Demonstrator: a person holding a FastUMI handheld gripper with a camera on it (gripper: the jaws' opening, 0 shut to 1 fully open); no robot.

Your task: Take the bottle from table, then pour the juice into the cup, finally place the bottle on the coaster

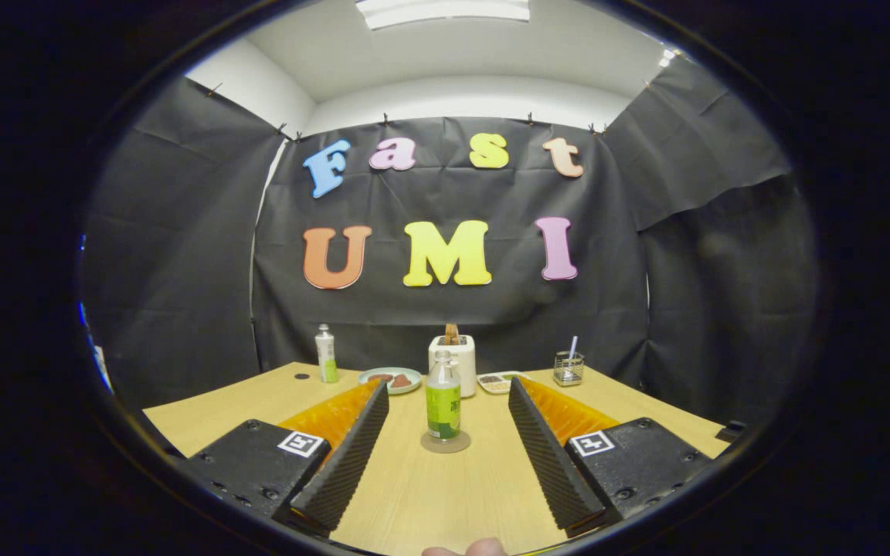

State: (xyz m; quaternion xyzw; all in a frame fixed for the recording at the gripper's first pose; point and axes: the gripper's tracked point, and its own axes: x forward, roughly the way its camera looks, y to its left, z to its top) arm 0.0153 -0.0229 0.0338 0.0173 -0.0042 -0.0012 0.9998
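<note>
Hand-held gripper (445, 401) spread wide, fingers level over the table (445, 494), gripping nothing. Bottle (443, 405) stands upright on the coaster (446, 442), centred between the two fingers and just beyond their tips, not touching either. Judgement: sitting on the coaster fits the last step of the task, with the fingers parted to leave the bottle free.

Far side of table: white cup-like container (454, 363) directly behind the bottle, partly hidden by it; something brown sticks out of its top, and I cannot tell whether there is juice inside. Far left, a white and green tube (326, 354). Plate (389, 379) and shallow tray (497, 381) flank the container; their contents are too small to identify. Far right, wire holder (568, 367) with a stick. A fingertip (484, 547) is cut off at the near edge.
</note>
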